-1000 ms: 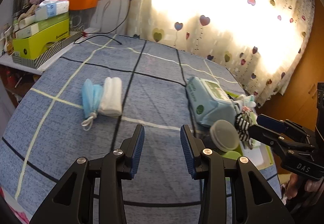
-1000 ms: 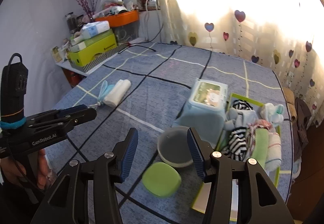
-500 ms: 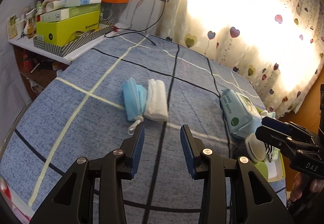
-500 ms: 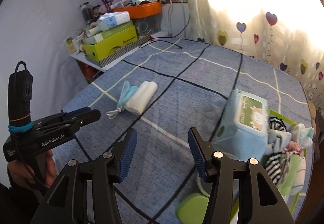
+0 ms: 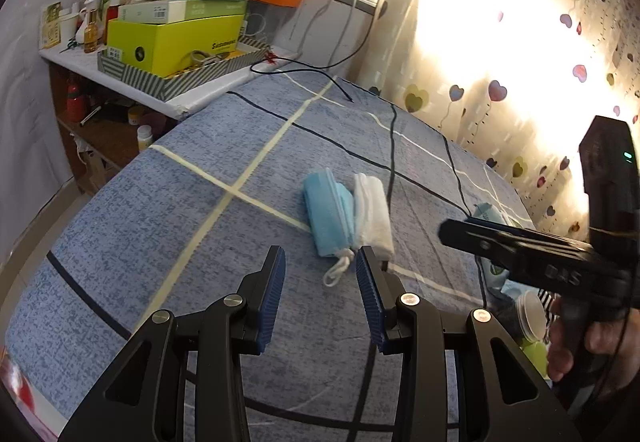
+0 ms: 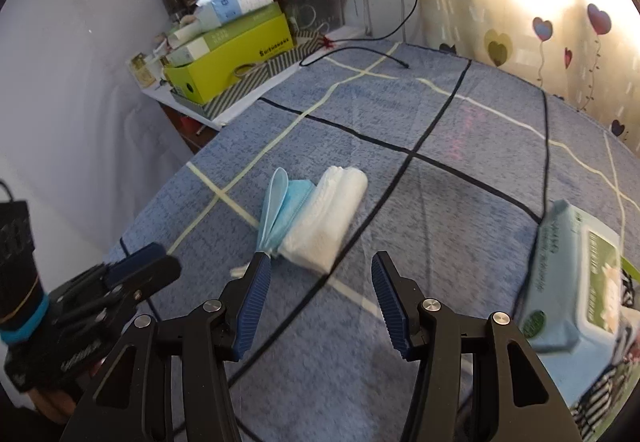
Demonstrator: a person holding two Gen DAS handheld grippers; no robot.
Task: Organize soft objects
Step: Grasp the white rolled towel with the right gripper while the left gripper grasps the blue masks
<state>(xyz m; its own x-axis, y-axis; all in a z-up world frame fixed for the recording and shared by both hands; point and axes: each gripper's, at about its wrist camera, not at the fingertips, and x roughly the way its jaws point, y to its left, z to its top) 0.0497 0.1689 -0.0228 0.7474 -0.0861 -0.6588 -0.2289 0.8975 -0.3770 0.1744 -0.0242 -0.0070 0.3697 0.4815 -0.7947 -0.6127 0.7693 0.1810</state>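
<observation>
Grippers are both spread wide, with nothing between the jaws. The left gripper (image 5: pixel 320 290) and the right gripper (image 6: pixel 320 298) have both swung away from the tray side of the bed and now point down at the two soft things in the middle.

Just ahead of the left gripper lies the blue mask (image 5: pixel 328 214), with its white loop (image 5: pixel 338 272) right at the fingertips. The white cloth (image 5: pixel 374 216) touches the mask on its right side. A second ago these two were far off to the left in this view; now they sit right in front.

In the right view the white cloth (image 6: pixel 328 218) sits just past the jaws, and the blue mask (image 6: pixel 282 208) is beside it on the left. The right jaws have opened a little more too. The wipes pack (image 6: pixel 572 278), which was straight ahead before, is now off to the right edge.

So it looks like the mask and cloth are next to be picked up. Neither is touched yet.

Both lie on the blue checked sheet (image 5: pixel 160 222).

Writing: the far yellow-green box (image 6: pixel 236 58) reads something like "SUISHANONG". The left gripper's side, seen in the right view, has letters too blurred to read. The right gripper (image 5: pixel 532 254) shows "DAS" upside down in the left view. The wipes label is too blurred to read.
</observation>
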